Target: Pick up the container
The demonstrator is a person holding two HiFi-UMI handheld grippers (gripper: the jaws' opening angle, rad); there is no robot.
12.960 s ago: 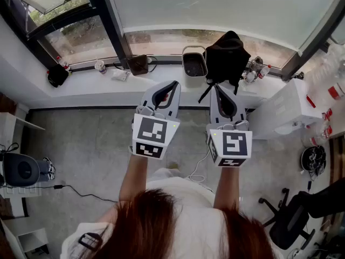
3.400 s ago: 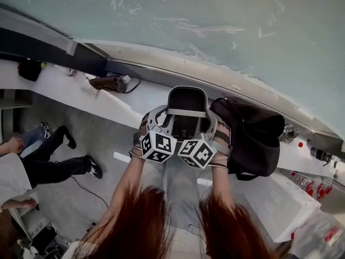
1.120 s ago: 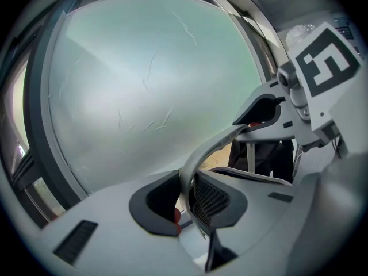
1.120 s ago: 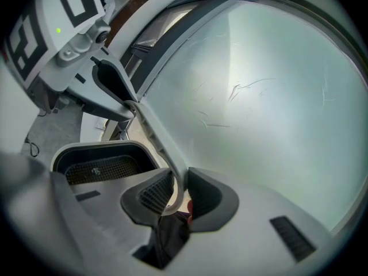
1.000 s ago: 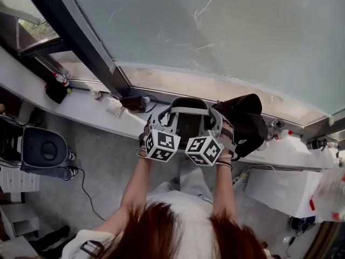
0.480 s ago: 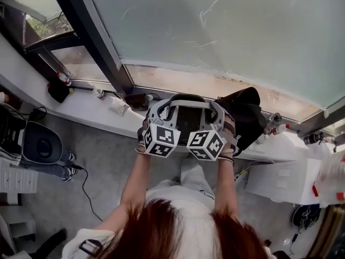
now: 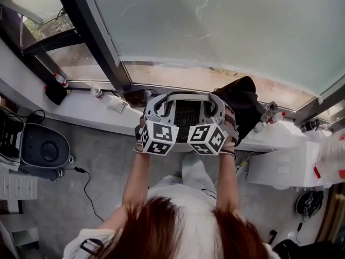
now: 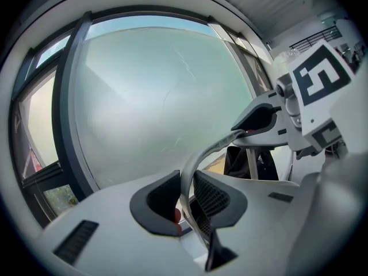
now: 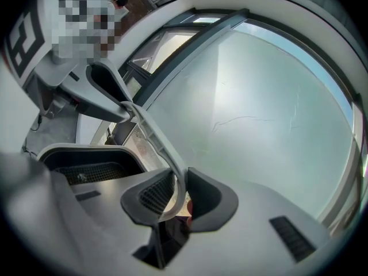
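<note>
- Container, grey with dark mesh inside, hangs over the windowsill, beside a black bag on that windowsill.
- Left gripper and right gripper each clamp its curved handle.

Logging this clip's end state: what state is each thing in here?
left gripper: shut on handle
right gripper: shut on handle
handle: swung up, clamped by both grippers
container: open-topped, hanging from handle
black bag: slumped on sill
</note>
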